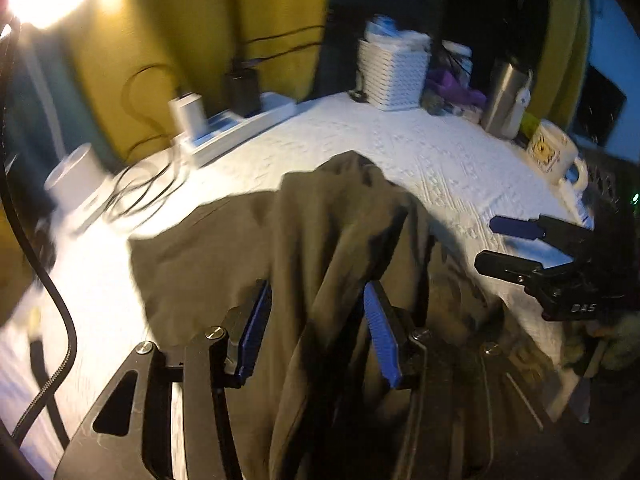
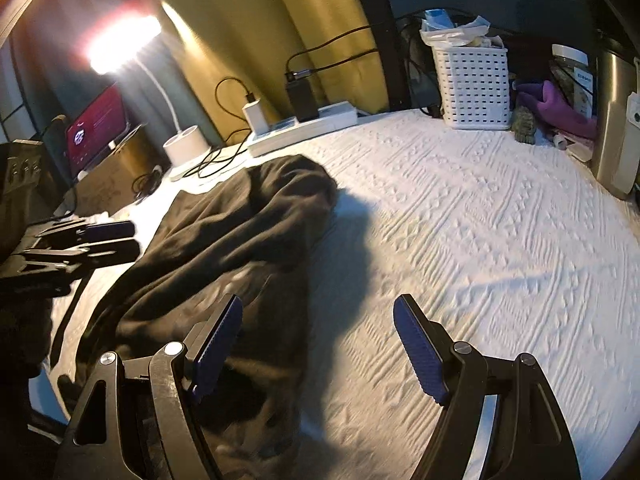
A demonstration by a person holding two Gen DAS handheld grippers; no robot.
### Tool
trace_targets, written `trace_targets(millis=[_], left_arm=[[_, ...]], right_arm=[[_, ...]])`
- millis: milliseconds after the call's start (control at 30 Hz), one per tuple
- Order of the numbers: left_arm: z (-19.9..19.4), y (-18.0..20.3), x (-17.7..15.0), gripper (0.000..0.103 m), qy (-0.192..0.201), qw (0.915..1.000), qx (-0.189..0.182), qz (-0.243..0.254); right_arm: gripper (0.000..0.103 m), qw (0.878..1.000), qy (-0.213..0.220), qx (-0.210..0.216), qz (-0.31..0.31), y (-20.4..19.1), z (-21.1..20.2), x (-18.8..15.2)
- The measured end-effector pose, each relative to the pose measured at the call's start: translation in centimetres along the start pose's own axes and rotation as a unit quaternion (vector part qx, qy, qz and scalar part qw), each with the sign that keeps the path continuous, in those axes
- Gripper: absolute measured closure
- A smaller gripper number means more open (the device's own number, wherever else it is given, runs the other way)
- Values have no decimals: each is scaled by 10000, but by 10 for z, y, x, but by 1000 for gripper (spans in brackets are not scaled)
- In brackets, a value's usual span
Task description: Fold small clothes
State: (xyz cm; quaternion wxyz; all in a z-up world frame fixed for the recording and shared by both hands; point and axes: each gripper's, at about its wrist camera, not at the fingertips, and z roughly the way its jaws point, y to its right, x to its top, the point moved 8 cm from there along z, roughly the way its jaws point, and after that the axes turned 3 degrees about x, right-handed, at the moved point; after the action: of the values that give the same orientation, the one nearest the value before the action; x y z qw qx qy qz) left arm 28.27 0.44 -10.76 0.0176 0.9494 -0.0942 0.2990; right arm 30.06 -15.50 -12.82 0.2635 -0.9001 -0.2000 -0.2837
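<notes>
Olive-brown garment (image 2: 224, 240) lies crumpled on the left part of the white textured bedspread (image 2: 480, 240), one fold draped up between the left gripper (image 1: 316, 328) pads. Left gripper is spread; fabric sits in the gap, not pinched. Right gripper (image 2: 316, 344) is spread too, empty, just right of the cloth's near edge.

Judgement: flatten it first, grab an edge rather than the bunched middle, pull taut.

Far right: white basket (image 2: 474, 88) stuffed with plastic bags; mug (image 1: 554, 152), contents hidden.
</notes>
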Motion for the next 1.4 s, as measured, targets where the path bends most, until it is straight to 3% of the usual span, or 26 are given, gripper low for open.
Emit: trace_targets(millis=[233, 300, 333, 467, 600, 867, 933, 1067, 1133, 1200, 1233, 1400], left_arm=[[46, 11, -4, 56, -556, 9968, 101, 559], [42, 7, -2, 80, -417, 9972, 165, 593], [38, 3, -2, 85, -349, 9974, 218, 591], [14, -26, 5, 95, 63, 9993, 333, 139], [3, -70, 2, 95, 323, 9969, 578, -426], [25, -138, -33, 95, -31, 9867, 916, -1346], [26, -146, -39, 94, -147, 9833, 836, -1609], [10, -134, -33, 94, 99, 9852, 644, -1585], [4, -117, -26, 88, 215, 9883, 379, -1464], [8, -105, -22, 48, 186, 9917, 268, -1241], [12, -104, -21, 41, 191, 9923, 258, -1194], [50, -114, -22, 38, -122, 9907, 231, -1339]], right_arm=[[24, 9997, -18, -78, 213, 23, 10, 9], [24, 9996, -48, -110, 269, 29, 13, 9], [24, 9995, -66, -121, 277, 30, 15, 9], [24, 9994, -168, -145, 247, 29, 23, 7], [23, 9995, -239, -164, 148, 22, 31, 12], [23, 9992, -310, -218, -127, -1, 45, 32], [24, 9989, -363, -236, -155, -5, 51, 34], [24, 9984, -443, -291, -211, -9, 58, 33], [24, 9983, -443, -314, -216, -8, 58, 34], [24, 9982, -432, -340, -218, -8, 57, 35], [23, 9983, -423, -347, -219, -7, 56, 35], [23, 9986, -336, -375, -184, -5, 48, 35]])
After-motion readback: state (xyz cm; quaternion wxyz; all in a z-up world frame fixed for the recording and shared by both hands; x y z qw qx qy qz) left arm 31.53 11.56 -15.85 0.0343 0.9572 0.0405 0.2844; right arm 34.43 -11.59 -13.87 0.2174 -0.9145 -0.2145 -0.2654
